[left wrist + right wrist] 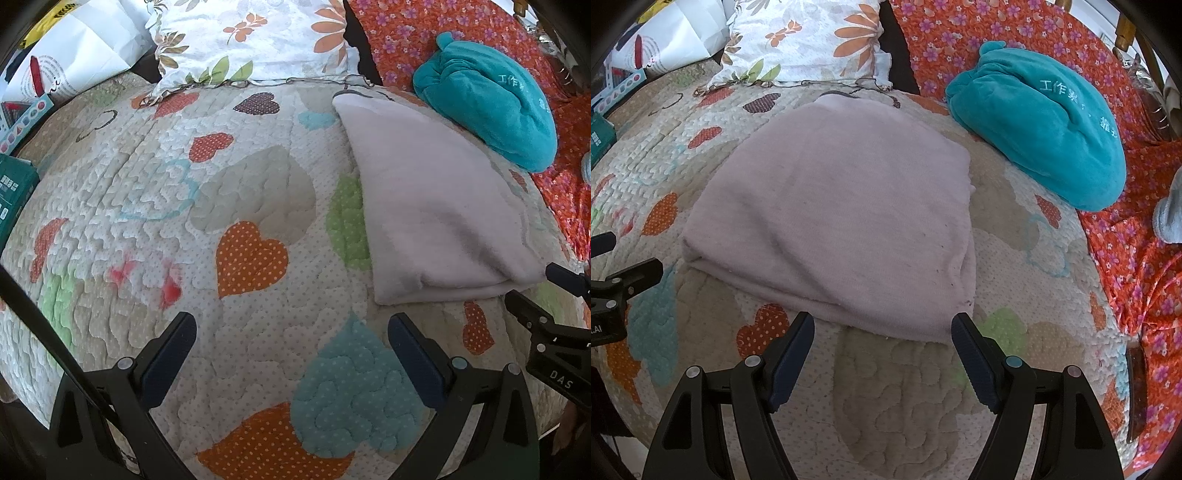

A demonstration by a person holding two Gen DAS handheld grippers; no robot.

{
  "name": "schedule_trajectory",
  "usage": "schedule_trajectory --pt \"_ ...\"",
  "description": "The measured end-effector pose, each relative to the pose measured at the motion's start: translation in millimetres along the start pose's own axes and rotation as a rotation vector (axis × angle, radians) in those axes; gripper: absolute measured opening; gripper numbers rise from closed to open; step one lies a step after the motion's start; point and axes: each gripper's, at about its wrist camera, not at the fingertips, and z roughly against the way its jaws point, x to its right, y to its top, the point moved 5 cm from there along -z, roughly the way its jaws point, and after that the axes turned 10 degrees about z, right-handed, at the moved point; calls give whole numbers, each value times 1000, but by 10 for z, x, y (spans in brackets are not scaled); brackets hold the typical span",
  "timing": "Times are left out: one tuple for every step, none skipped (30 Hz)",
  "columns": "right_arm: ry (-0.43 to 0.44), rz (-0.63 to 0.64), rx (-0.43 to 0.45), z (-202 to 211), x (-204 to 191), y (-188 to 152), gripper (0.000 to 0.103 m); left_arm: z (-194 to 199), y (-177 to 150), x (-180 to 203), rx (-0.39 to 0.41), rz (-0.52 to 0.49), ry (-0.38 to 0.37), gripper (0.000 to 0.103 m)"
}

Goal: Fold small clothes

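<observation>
Left hand-held gripper (291, 325) hung jaws apart over bare quilt (155, 184), gripping nothing. Just to its right, folded pale lilac cloth (834, 221) lay flat on the quilt, near edge just ahead of right hand-held gripper (882, 325), also spread wide and empty. Flowered pillow (801, 40) behind, teal plush cushion (1045, 133) farther right on orange floral sheet (1108, 258).
</observation>
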Motion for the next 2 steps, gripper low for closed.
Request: schedule_trajectory --pt "0 -1 2 3 2 3 81 -1 3 -6 -1 3 -2 103" --pt "0 -3 5 5 6 5 81 -5 12 -21 -4 8 -3 103"
